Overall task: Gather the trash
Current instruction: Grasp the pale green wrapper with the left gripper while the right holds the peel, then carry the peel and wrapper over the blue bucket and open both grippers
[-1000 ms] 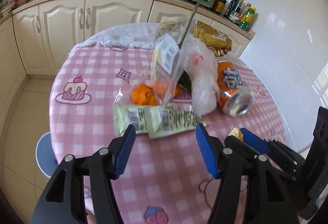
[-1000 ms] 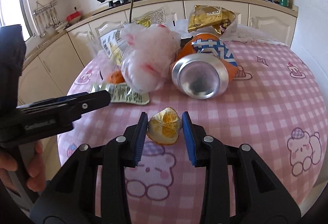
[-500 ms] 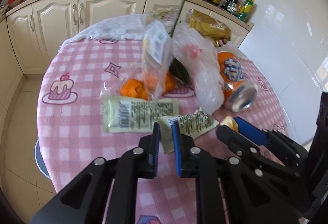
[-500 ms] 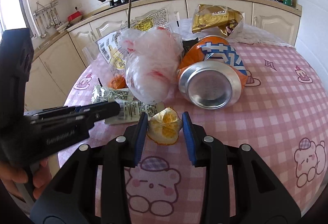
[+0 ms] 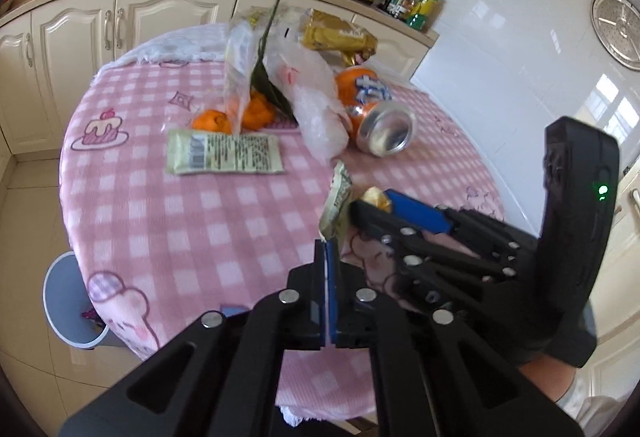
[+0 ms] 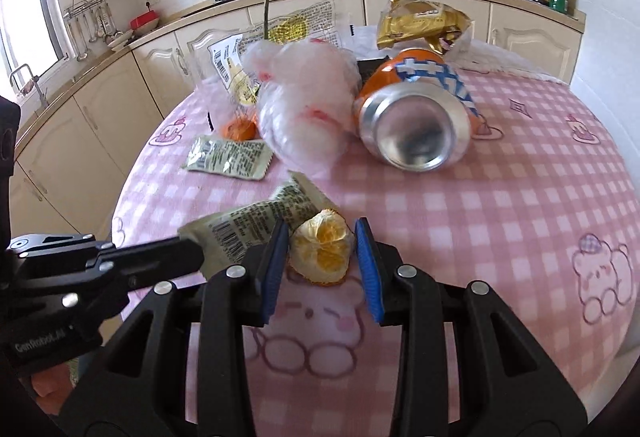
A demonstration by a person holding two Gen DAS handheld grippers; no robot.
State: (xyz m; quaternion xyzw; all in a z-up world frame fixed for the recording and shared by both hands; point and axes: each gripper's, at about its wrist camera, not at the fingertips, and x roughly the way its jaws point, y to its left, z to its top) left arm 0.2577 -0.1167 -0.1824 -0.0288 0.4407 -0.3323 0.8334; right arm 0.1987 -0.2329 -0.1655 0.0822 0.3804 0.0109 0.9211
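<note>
The left tool (image 5: 329, 249) has just closed on a green wrapper (image 5: 338, 205), lifting it off the bench (image 5: 200, 237). Beside it, the right tool (image 6: 322, 249) clamps an orange peel (image 6: 322, 251). Beyond both lie another wrapper (image 5: 224, 156), plastic bag (image 6: 304, 113) and can (image 6: 416, 125), awaiting collection.

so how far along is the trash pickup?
Early. In hand: left claw shut on one green wrapper, lifted off the table; right claw holds an orange peel. Left on the tablecloth: second green wrapper, orange soda can, plastic bags, gold packet. Grey bin beside the table.
</note>
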